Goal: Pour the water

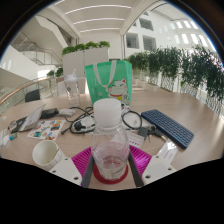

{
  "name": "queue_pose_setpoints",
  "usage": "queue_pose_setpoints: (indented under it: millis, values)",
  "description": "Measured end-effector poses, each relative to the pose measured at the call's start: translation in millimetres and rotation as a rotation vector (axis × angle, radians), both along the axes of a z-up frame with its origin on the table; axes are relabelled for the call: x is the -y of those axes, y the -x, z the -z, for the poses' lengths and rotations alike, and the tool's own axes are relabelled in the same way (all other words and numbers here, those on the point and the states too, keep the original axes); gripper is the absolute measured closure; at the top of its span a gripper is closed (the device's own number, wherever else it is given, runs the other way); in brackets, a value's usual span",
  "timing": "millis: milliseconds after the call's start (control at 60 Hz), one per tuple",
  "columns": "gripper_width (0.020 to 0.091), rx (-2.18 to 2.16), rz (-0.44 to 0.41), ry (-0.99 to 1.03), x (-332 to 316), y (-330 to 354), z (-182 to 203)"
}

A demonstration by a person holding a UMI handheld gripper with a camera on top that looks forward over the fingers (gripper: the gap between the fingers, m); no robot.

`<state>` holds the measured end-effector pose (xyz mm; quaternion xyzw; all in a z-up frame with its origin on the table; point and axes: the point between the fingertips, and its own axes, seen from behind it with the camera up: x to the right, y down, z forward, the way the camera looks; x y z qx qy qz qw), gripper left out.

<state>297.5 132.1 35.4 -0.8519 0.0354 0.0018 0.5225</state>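
Observation:
A clear plastic water bottle (110, 140) with a white cap stands upright between my fingers, with a red band round its lower part. My gripper (111, 165) is shut on it, and the magenta pads (82, 159) press against both of its sides. A white paper cup (45, 153) stands on the table just left of the left finger, its mouth facing up. Whether the bottle's base rests on the table is hidden.
A black keyboard (167, 127) lies on the wooden table (190, 150) to the right. Beyond the bottle are cables and headphones (85, 122), small items at the left (30, 125), and a green bag (107, 80). Planters line the background.

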Motion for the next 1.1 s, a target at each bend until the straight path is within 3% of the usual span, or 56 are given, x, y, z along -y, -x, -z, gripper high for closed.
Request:
queue_pose_setpoints:
  millis: [50,83,183,333,467,483,650,850,1017,1100]
  values:
    - [0.0318,-0.011,0.014,0.034,13.0,0.9,-1.6]
    - [0.0248,-0.021,0.018,0.036,23.0,2.5,-2.3]
    - [0.0266,-0.04,0.018,0.08,67.1,12.0,-12.6]
    - [0.0266,-0.015,0.057,0.105,160.0,31.2,-59.0]
    - [0.0265,-0.038,0.106,0.102,237.4,89.5,-110.5]
    - [0.0265,-0.052,0.095,0.095,254.8,81.8,-117.6]
    - [0.0266,-0.11,0.037,0.075,323.9,232.2,-183.9]
    - [0.0267,0.012,-0.09,0.05,394.2,362.7,-233.8]
    - [0.0299,0.02,-0.117,0.059,442.7,409.8,-254.0]
    - [0.027,0.007,-0.097,0.045,453.1,417.9,-263.0]
